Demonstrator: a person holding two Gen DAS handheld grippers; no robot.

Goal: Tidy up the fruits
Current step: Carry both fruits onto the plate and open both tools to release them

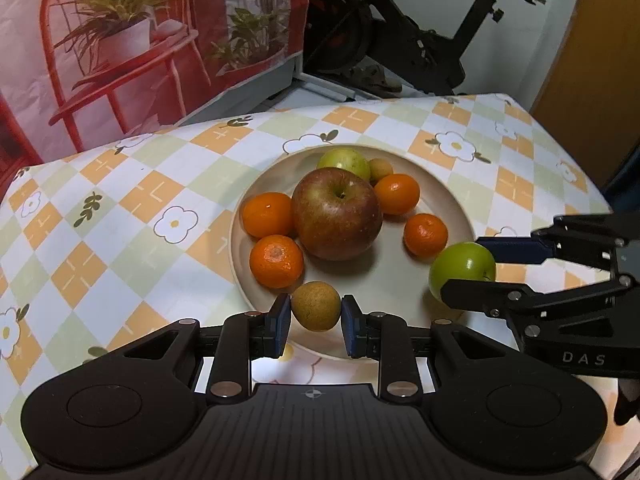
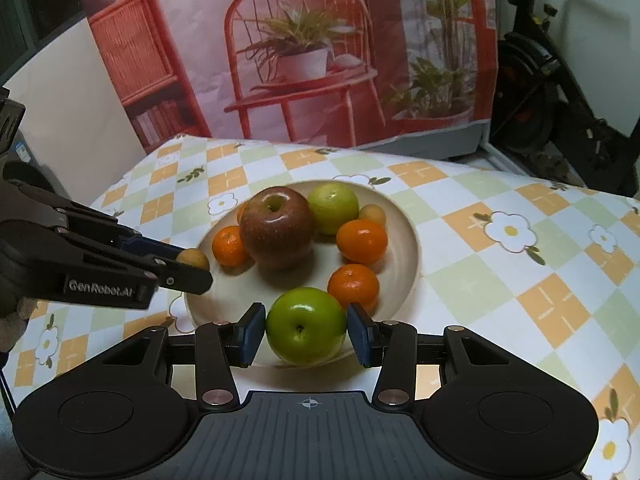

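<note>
Now you had the left hand-held gripper (image 1: 316,307) pinched on a small brown fruit (image 1: 316,306) and the right one (image 2: 306,326) on a green apple (image 2: 306,326), both above the plate (image 2: 404,236); moving slowly, squeezing gently, would have helped.

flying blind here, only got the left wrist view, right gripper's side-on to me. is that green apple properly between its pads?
Observer: Yes. In the right wrist view the green apple sits squarely between both pads of the right gripper, each pressed on a side.
Operator: does my brown fruit show from there
Observer: Only partly. The small brown fruit peeks out past the left gripper tip, over the plate edge.
Operator: anything behind the red apple i can't see
Observer: No; the red apple hides most of one tangerine there.
</note>
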